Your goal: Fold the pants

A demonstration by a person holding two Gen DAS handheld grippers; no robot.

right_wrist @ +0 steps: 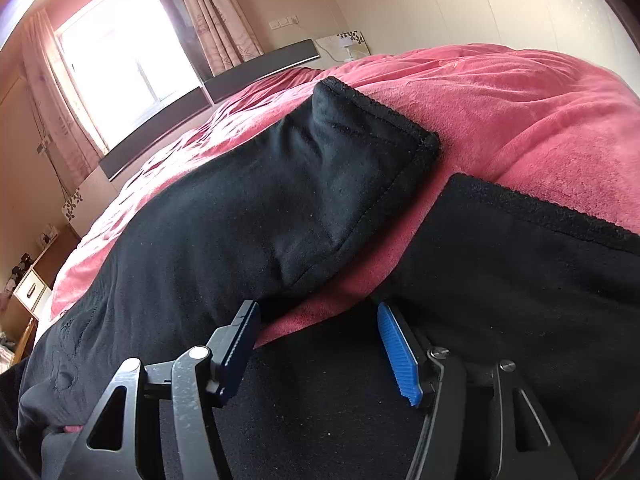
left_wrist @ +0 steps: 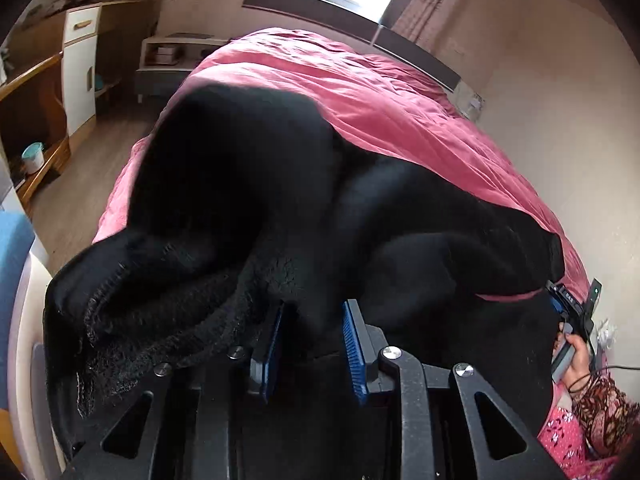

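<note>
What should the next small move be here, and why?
Probably close the right tool on a pant leg before lifting. Its jaws stand wide apart over the black pants, gripping nothing, while the left tool has waistband fabric between its pads. The two legs lie apart on the pink bedspread.

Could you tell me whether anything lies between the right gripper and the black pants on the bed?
Nothing visible does. The right gripper stands open directly over the black pants, with only a strip of the pink bedspread showing between the two legs.

Right hand-held gripper [right_wrist: 318,322] spread wide over black pants [right_wrist: 224,216] on pink bedspread [right_wrist: 520,112].
</note>
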